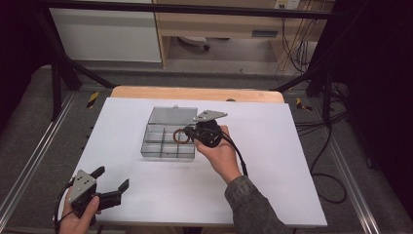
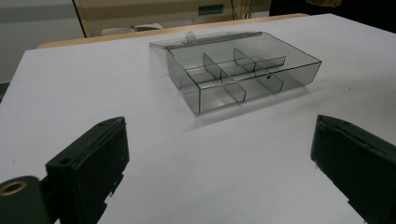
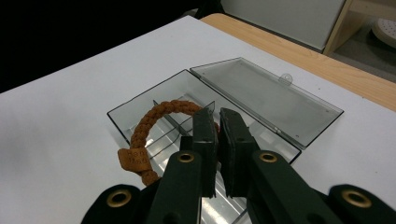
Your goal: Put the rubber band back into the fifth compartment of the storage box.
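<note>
The tan tag (image 3: 133, 158) on the braided bracelet (image 3: 154, 116) bears lettering too blurred to read.

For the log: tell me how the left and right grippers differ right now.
The left gripper is open with its jaws wide apart and empty; the right gripper is shut on a brown braided bracelet. The left sits near the table's front corner, far from the clear divided box; the right is over the box. Both are black, two-jawed and hand-held.
</note>
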A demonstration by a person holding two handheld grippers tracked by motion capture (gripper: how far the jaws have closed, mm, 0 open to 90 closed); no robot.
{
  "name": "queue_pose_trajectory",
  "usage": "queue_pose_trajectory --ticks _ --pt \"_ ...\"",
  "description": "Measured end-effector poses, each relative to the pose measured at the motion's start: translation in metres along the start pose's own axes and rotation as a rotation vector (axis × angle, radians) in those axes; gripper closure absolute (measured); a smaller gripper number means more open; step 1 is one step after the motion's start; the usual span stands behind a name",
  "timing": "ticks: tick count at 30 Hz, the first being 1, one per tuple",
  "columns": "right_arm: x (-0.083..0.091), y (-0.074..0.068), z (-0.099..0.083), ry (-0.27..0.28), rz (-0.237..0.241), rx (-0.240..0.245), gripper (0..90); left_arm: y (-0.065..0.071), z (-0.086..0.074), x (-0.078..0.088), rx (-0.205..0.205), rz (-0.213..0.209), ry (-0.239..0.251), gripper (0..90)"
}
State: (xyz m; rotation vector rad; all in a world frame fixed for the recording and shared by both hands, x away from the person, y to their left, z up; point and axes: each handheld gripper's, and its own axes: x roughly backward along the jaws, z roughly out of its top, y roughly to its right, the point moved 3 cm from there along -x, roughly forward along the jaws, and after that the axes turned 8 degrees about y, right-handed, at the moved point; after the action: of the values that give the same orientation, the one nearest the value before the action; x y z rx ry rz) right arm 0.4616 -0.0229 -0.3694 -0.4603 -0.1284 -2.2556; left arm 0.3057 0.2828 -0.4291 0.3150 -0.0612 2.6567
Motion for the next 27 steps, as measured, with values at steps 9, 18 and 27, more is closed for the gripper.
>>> queue_pose_trajectory --ticks 9,18,27 --pt "-0.013 -0.001 0.008 0.013 -0.007 0.006 85.5 -0.001 0.000 0.001 0.005 0.002 -0.001 4.2" --pt "-0.024 -0.005 0.016 0.014 -0.007 0.016 85.5 -0.002 0.000 0.001 0.004 0.006 -0.002 4.2" --pt "-0.040 -0.009 0.020 0.003 -0.010 0.027 85.6 -0.003 0.001 0.002 0.010 0.009 0.004 4.2"
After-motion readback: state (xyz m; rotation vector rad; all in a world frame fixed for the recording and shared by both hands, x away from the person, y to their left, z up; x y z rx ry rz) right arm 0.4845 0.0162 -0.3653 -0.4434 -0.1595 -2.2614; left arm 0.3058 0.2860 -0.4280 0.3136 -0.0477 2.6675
